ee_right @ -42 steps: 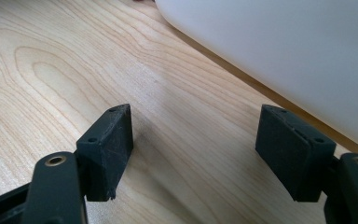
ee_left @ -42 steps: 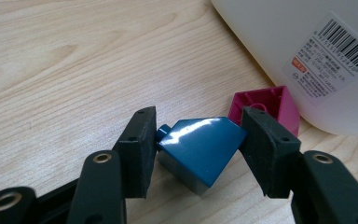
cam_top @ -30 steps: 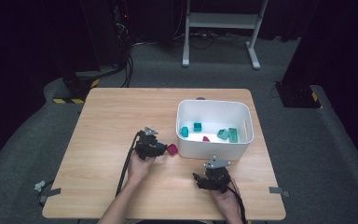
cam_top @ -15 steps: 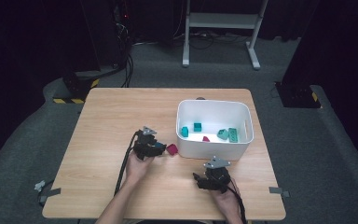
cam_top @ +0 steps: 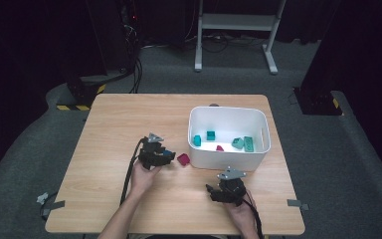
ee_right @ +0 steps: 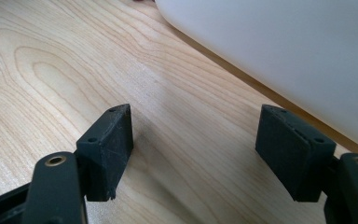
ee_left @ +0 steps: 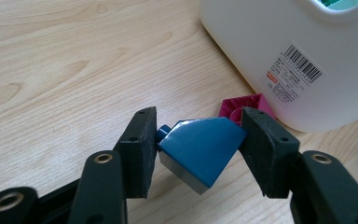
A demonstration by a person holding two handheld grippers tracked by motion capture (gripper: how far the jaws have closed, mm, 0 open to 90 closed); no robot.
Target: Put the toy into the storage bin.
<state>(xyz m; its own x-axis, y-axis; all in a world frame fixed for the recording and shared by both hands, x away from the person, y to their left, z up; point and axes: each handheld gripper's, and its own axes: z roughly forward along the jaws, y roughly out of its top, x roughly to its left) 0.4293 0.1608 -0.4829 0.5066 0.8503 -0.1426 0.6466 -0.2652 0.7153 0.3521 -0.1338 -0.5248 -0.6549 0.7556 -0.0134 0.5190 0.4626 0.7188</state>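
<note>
My left gripper (ee_left: pixel 198 140) pinches a blue block (ee_left: pixel 200 151) between its jaws, just above the desk (cam_top: pixel 109 129). Right behind it a pink block (ee_left: pixel 244 105) lies on the wood, touching the white bin (ee_left: pixel 284 51). My right gripper (ee_right: pixel 193 149) rests by the bin's near wall, jaws spread with nothing between them.

Light wood-grain table (cam_top: pixel 129 114), rectangular, set on grey carpet floor (cam_top: pixel 328 164). White metal stand frame (cam_top: pixel 238 22) at the far side, two legs on the carpet. Black cables (cam_top: pixel 137 64) trailing across the floor near dark equipment. Yellow-black hazard tape (cam_top: pixel 79 106) at the far left table corner. Grey tape strips (cam_top: pixel 297 203) at the near corners. Surroundings dark, lit from above.
</note>
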